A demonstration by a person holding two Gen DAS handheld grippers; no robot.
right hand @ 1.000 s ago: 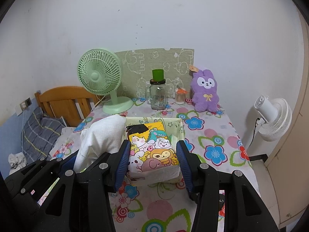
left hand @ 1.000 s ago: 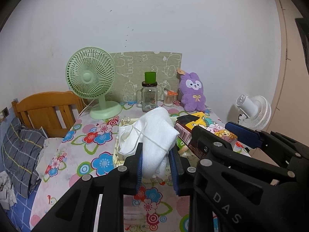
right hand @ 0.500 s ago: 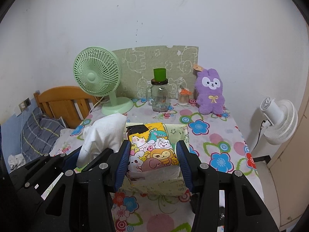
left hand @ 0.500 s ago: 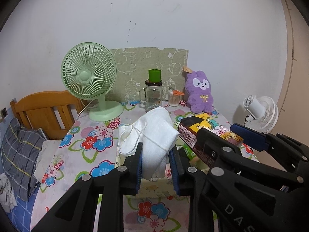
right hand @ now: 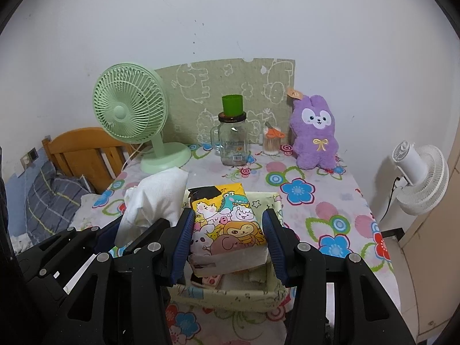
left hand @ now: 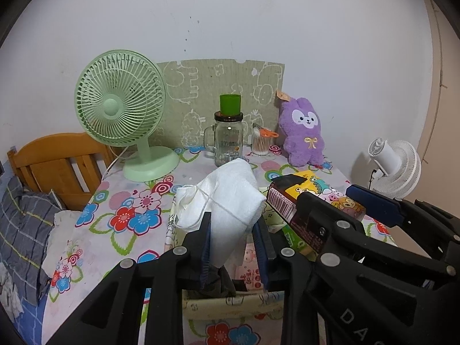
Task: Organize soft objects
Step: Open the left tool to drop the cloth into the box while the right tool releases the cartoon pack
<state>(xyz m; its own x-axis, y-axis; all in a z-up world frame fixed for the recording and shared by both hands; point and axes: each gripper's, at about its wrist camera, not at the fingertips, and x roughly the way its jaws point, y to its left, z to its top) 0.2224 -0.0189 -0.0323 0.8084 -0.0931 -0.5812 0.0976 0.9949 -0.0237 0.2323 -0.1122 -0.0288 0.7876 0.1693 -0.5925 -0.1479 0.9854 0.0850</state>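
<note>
My left gripper [left hand: 233, 244] is shut on a white cloth bundle [left hand: 230, 198], held above a pale green fabric basket [left hand: 230, 306]. The bundle also shows in the right wrist view [right hand: 155, 201]. My right gripper [right hand: 228, 244] is shut on a cartoon-printed tissue pack [right hand: 227, 218], held over the same basket [right hand: 230, 294]. The pack shows in the left wrist view [left hand: 313, 198], right of the cloth. A purple plush rabbit [right hand: 314, 132] sits at the back right of the floral table [right hand: 330, 201].
A green desk fan [right hand: 135, 120], a glass jar with a green cup on top [right hand: 233, 138] and a cotton-swab holder [right hand: 271, 142] stand along the back wall. A white fan [right hand: 417, 172] is off the table's right edge. A wooden bed frame [right hand: 83, 149] is at the left.
Both grippers have moved back and lower with their loads; the basket now sits directly beneath them and the table's back objects look farther away.
</note>
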